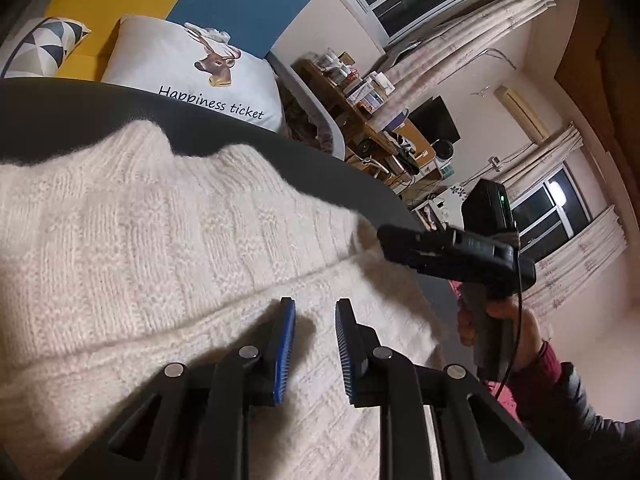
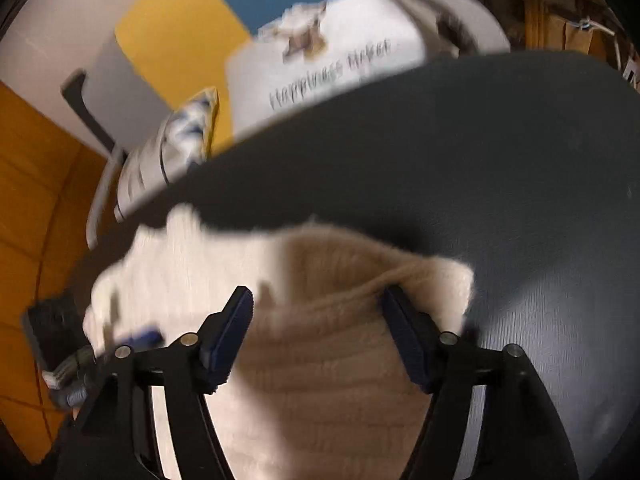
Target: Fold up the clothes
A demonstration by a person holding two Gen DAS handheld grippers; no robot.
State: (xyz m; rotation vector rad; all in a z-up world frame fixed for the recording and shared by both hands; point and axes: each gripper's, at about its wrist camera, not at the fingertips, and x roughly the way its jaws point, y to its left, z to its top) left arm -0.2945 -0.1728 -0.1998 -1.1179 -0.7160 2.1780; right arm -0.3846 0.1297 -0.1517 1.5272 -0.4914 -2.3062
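Observation:
A cream knitted sweater (image 1: 160, 248) lies spread on a dark grey surface (image 1: 80, 108), with a folded layer on top. My left gripper (image 1: 315, 306) hovers just over the knit, open, with nothing between its blue pads (image 1: 286, 344). In the left wrist view the right gripper (image 1: 448, 250) is at the sweater's right edge, held by a hand (image 1: 516, 328). In the blurred right wrist view, my right gripper (image 2: 316, 294) stands wide open above the sweater (image 2: 328, 344), near its far right corner. Nothing is gripped.
A white pillow with a deer print (image 1: 200, 76) and a patterned pillow (image 1: 40, 46) lie beyond the grey surface. A cluttered wooden desk (image 1: 376, 120) and curtained windows stand to the right. Bare grey surface (image 2: 540, 200) extends right of the sweater.

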